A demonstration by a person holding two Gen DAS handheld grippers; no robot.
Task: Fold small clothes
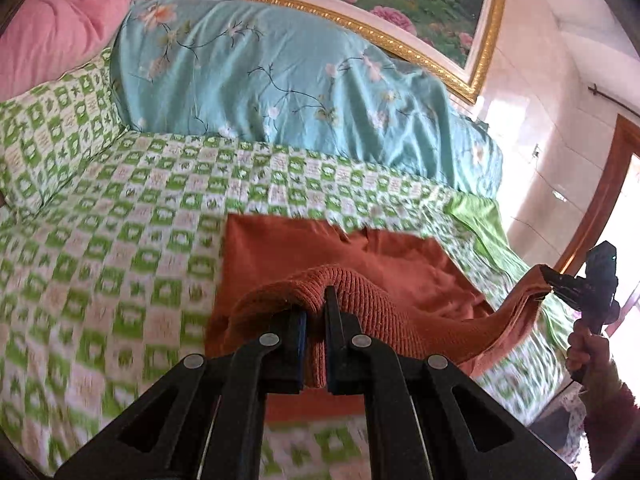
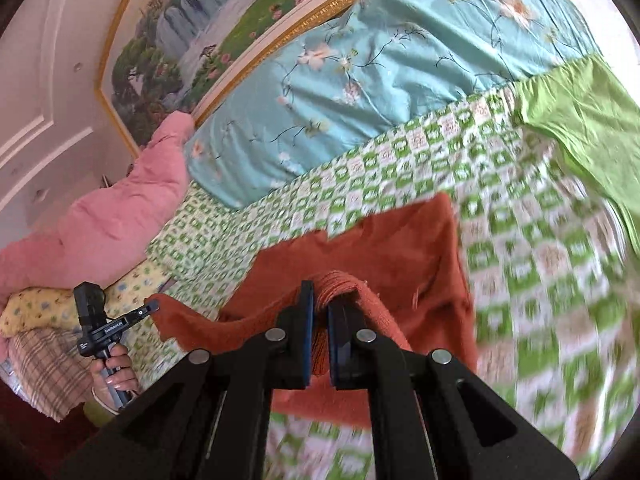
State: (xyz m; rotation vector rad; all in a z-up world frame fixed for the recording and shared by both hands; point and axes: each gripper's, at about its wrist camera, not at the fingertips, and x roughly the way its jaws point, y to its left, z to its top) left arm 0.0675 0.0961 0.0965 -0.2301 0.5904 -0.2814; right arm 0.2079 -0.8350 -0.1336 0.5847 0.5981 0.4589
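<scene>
**Rust knit lifted by its ribbed hem, both tongs engaged**

Nearest me, the left gripper [image 1: 316,320] is closed down to a narrow slot, pinching a bunched fold of the rust-orange knit garment [image 1: 304,248] at its ribbed hem. The right gripper [image 2: 321,320] is closed the same way on the same hem, further along. Between the two holds the hem hangs in a shallow sag; the rest of the garment lies flat on the green checked bedsheet [image 1: 120,216].

Handling, my judgement: soft, light, stretchy knit. It will droop and crease, not hold a line, so I keep the hem taut. The ribbed band is the thickest, least slippery place to hold.

Beyond the garment, bare sheet runs to the turquoise floral quilt [image 1: 260,72] heaped along the framed painting [image 1: 420,0], so there is room to carry the hem forward. A lime-green cloth [image 2: 580,120] lies to my right, near but apart from the knit. A pink pillow [image 1: 68,20] sits far left. The sheet's edges are motion-blurred.
</scene>
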